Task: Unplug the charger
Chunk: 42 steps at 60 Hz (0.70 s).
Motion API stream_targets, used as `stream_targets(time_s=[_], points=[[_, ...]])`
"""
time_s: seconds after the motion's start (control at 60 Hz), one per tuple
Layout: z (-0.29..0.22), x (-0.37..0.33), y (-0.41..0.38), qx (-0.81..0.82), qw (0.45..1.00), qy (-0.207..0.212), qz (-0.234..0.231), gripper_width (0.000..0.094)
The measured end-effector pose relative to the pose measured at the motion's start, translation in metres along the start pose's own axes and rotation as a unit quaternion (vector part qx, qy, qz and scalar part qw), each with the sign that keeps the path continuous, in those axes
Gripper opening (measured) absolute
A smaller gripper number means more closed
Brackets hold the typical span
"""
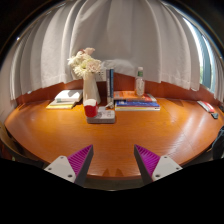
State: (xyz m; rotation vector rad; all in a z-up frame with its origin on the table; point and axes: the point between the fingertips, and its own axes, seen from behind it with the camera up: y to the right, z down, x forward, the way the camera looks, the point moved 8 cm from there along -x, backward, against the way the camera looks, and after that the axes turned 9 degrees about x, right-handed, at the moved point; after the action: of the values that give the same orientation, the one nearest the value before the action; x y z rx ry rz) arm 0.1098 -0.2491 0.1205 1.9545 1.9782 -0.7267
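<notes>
No writing is showing legibly anywhere. The gripper [113, 163] is hovering with its 2 fingers spread, pinching nothing, over the bare wooden table [150, 130]. I cannot make out the charger among the flower vase [89, 85], red cup [90, 108] and books [136, 101] sitting well beyond.

At the bottom of the frame, the hand-held two-finger gripper [115, 164] shows only its two fingers. Each is a pale grey, wedge-shaped piece tapering to a point. A magenta pad with a fine ribbed texture [81, 157] covers each finger's inner face, edged in light grey.
</notes>
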Motion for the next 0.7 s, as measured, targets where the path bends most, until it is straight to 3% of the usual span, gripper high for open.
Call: stream_targets(time_s=[0.283,0.45,0.5,0.567,0.7], points=[[-0.036,0.144,-0.087,-0.019,0.999,0.001,-0.048,0.0842],[-0.067,0.217,-0.107,-0.018,0.999,0.028,-0.038,0.082],[-0.076,0.231,-0.111,-0.03,0.998,0.042,-0.034,0.0757],[-0.085,0.243,-0.116,-0.04,0.997,0.063,-0.035,0.0515],[-0.086,0.245,-0.116,-0.032,0.998,0.047,-0.02,0.046]])
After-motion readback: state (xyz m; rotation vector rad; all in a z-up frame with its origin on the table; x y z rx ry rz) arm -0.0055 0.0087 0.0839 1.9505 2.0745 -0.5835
